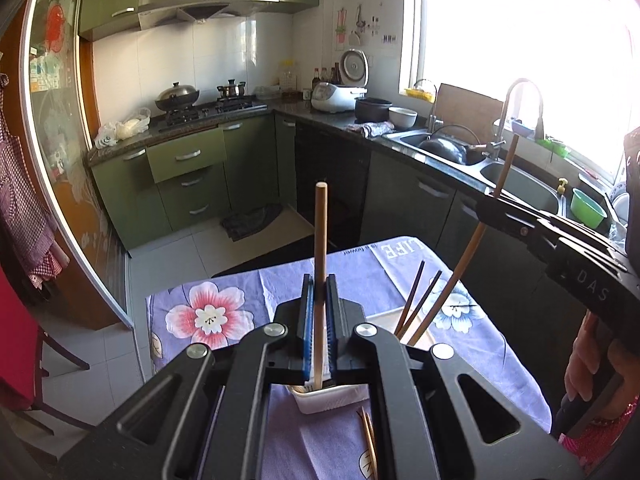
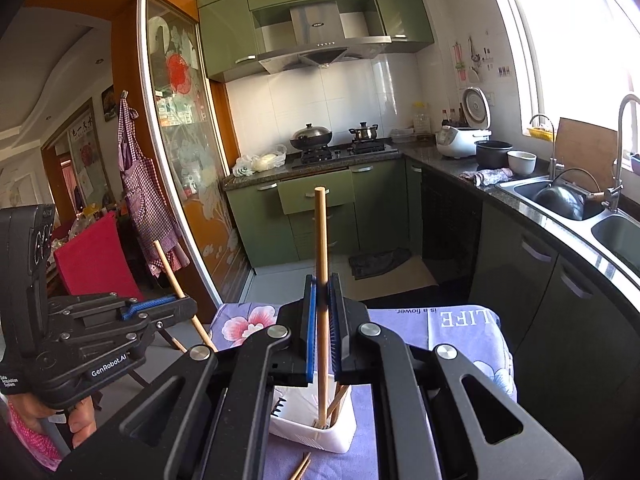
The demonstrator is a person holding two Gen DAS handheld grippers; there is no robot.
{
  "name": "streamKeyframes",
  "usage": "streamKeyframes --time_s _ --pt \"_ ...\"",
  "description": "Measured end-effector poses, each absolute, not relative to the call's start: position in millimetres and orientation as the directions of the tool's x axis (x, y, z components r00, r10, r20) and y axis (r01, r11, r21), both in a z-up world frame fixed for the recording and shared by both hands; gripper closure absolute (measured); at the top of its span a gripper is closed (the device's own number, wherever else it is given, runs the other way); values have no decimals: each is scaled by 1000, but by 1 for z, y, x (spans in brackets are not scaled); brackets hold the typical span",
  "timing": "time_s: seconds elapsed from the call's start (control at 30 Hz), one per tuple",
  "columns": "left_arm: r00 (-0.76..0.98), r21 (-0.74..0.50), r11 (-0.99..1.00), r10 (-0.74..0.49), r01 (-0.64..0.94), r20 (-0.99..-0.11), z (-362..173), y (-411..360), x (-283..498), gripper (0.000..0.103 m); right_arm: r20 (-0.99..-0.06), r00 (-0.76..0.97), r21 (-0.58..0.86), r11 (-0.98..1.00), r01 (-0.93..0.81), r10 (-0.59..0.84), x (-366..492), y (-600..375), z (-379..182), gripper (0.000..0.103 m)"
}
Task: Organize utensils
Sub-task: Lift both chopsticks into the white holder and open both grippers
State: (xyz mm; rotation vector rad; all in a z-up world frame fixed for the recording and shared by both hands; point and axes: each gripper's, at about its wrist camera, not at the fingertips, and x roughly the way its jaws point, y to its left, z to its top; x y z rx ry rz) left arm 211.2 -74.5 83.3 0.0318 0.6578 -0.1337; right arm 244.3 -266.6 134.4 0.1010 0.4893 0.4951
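Kitchen table (image 1: 248,280): chopstick (image 1: 320,240) upright, clamped between fingers (image 1: 306,312).

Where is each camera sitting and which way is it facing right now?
Left wrist: on the left gripper, looking along its fingers toward the stove; the right gripper and a hand show.
Right wrist: on the right gripper, facing the stove; the left gripper shows.
Shared: each clamps a wooden chopstick over the white holder on the floral tablecloth.

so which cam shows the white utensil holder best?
Right wrist: the white holder shows below the right claw, its front wall and open top visible, sticks standing inside. In the left wrist view the holder is mostly hidden behind the left claw; only a low strip of rim shows.
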Motion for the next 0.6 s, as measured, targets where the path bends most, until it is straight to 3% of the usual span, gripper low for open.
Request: streamKeyframes --time_s 0.33,0.6 --pt "775 -2 992 -100 127 -624 77 -71 200 92 -478 733 196 873 -447 483 247 -252 102 96" --pt "766 -8 990 -116 144 -633 80 -70 172 87 -443 748 218 869 -444 494 221 -263 108 94"
